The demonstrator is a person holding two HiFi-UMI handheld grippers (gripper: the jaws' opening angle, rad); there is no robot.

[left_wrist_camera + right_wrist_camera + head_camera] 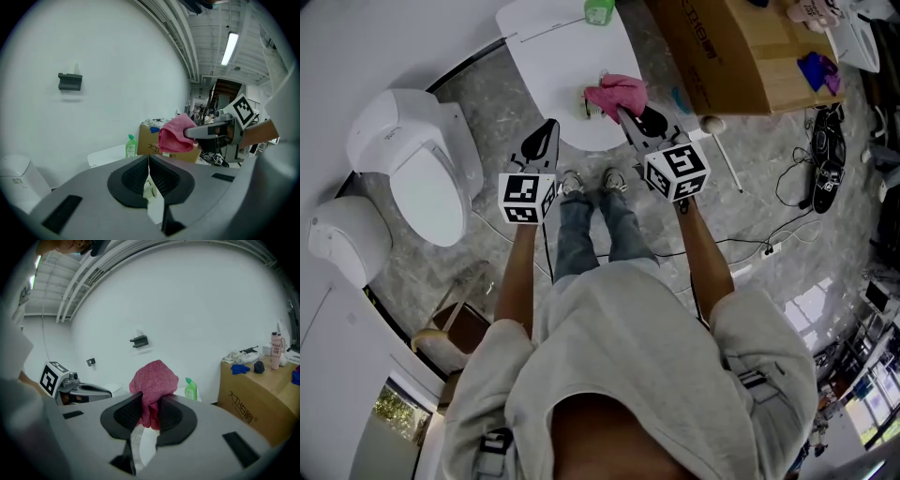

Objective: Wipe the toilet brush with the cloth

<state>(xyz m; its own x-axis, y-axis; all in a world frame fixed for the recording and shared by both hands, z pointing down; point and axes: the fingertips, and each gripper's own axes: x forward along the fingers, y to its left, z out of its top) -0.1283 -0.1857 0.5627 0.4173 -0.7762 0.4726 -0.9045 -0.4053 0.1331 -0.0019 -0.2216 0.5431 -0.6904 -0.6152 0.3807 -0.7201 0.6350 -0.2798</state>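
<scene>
My right gripper (pixel 623 114) is shut on a pink cloth (pixel 617 94), which bunches out above its jaws (pixel 150 404) over the round white table (pixel 553 56). From the left gripper view, the cloth (pixel 176 134) hangs off the right gripper (pixel 206 132) in mid-air. My left gripper (pixel 547 127) is beside it over the table's near edge, jaws pressed together (pixel 148 159) with nothing visible at the tips. A small white and green thing (pixel 592 105) lies by the cloth. A white stick with a rounded end (pixel 722 150) lies on the floor; I cannot tell whether it is the brush.
A white toilet (pixel 422 178) and a white bin (pixel 347 234) stand at the left wall. A green bottle (pixel 599 9) stands on the table's far side. A cardboard box (pixel 722 47) sits at the right, with cables and shoes (pixel 825 150) on the floor.
</scene>
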